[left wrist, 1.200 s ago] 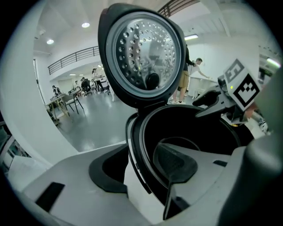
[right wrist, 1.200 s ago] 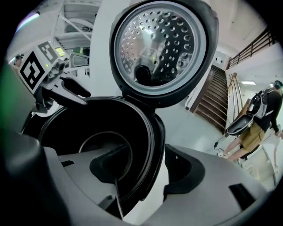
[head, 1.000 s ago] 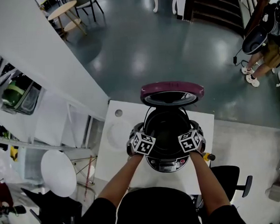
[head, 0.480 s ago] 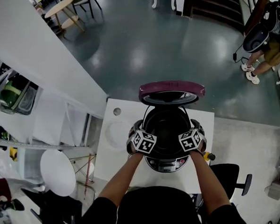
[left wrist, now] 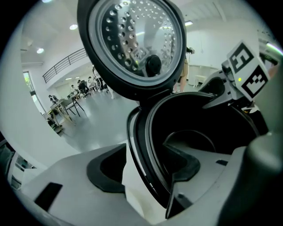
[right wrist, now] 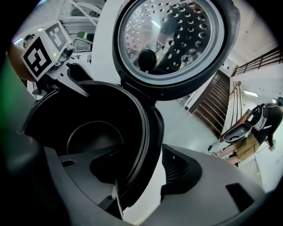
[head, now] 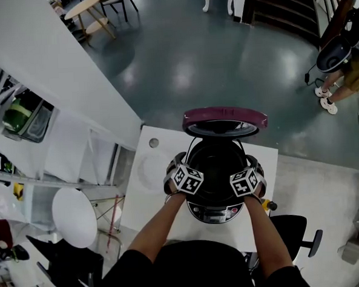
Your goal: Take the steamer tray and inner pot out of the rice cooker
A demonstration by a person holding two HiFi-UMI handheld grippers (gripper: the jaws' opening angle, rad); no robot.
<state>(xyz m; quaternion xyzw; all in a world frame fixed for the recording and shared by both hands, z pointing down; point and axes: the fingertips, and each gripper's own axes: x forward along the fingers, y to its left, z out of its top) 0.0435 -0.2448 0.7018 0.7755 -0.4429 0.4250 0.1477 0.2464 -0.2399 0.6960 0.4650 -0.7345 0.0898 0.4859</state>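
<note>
Barely anything is moving over this last second: the left gripper [left wrist: 146, 170] and the right gripper [right wrist: 141, 170] are still sitting on opposite sides of the rice cooker [head: 217, 211], and only the head view is drifting slightly. The maroon lid [head: 224, 116] is standing fully open at the back, its perforated inner plate [left wrist: 137, 35] facing the cavity. Both grippers are holding their jaws apart and straddling the rim, one jaw hanging inside the dark inner pot [left wrist: 194, 137] and the other outside the white shell, with a visible gap on the outer side, so neither looks clamped yet. The inner pot is still seated in the cooker on the white worktop [head: 266, 159]. No steamer tray can be made out inside; the interior is reading as plain black down to a round bottom. The pause suggests both sides are lining up for a two-sided pinch on the pot's lip, with the lift yet to come.
</note>
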